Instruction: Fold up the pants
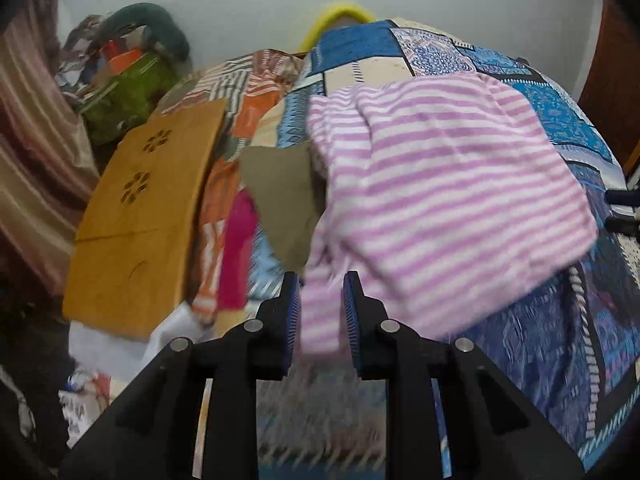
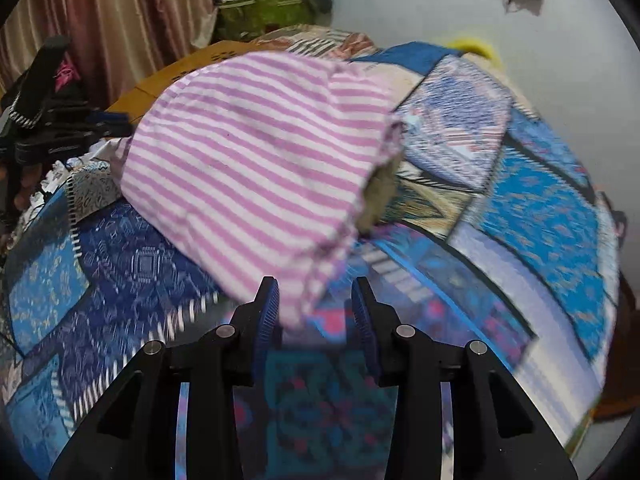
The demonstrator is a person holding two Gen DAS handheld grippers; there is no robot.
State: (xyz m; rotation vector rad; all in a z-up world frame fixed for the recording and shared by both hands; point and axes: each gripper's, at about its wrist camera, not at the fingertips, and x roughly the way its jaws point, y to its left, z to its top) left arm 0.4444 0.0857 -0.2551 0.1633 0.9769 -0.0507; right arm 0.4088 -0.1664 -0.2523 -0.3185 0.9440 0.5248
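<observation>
The pink-and-white striped pants [image 1: 440, 184] lie folded in a loose heap on a blue patchwork bedspread [image 1: 560, 360]. A narrow striped end hangs between the jaws of my left gripper [image 1: 320, 280]; the blue pads stand a little off the cloth, so it is open. In the right wrist view the pants [image 2: 248, 152] fill the middle, and their near corner dips between the jaws of my right gripper [image 2: 315, 282]. That corner rests against the left pad, with a wide gap to the right pad, so this gripper is open too.
An olive cloth [image 1: 280, 208] pokes out from under the pants. A flat cardboard sheet [image 1: 140, 216] lies at the left with a green bag [image 1: 128, 96] behind it. A striped curtain [image 2: 120, 20] and a pale wall [image 1: 280, 0] close off the back.
</observation>
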